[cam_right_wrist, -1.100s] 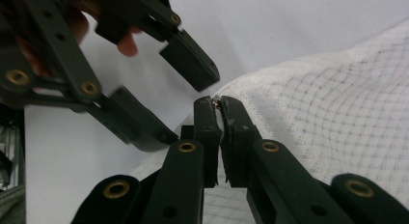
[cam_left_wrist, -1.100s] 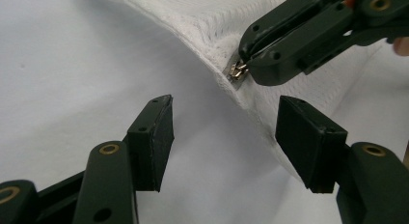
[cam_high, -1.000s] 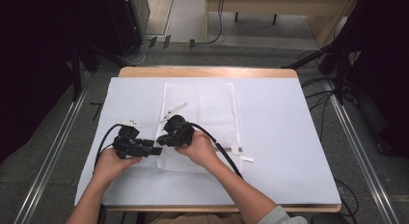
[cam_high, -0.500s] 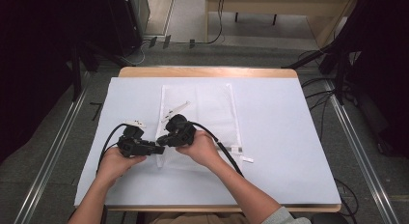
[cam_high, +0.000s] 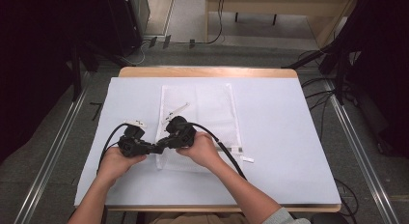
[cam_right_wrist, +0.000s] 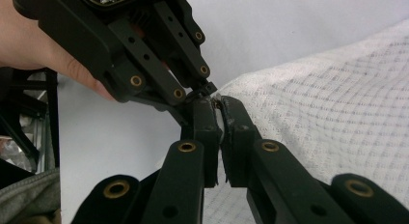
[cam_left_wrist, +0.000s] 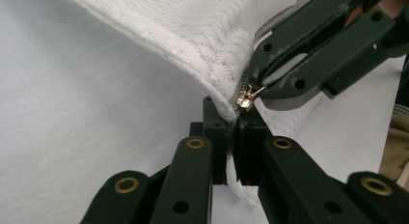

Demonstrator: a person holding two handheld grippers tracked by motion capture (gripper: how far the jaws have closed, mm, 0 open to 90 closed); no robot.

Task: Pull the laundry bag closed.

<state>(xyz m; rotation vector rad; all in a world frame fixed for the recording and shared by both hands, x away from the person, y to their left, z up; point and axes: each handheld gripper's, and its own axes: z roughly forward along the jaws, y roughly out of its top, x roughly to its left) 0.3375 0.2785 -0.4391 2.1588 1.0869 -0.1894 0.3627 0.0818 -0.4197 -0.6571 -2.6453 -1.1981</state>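
Where the two grippers meet at the near-left corner of the white mesh zip bag (cam_high: pixel 200 120), both are pinching it. The bag is one flat rectangle of knit netting, a fine grid weave with a thicker hemmed edge, lying on the pale sheet covering the wooden table (cam_high: pixel 207 72). The left gripper (cam_left_wrist: pixel 230 137) has its two black jaws closed on the bag's corner hem, lifting the fabric off the sheet. Just above that grip, a small brass-coloured zipper pull (cam_left_wrist: pixel 247 97) hangs at the seam. The right gripper (cam_right_wrist: pixel 219 122) is clamped shut too, on the mesh edge right beside the pull; whether it has the pull itself, I cannot tell. The left hand (cam_high: pixel 115 161) and right hand (cam_high: pixel 205 149) sit close together, grippers nearly touching. One small white tag (cam_high: pixel 247 159) lies on the sheet, near the bag's near-right corner. Whether anything is inside the bag, I cannot tell.
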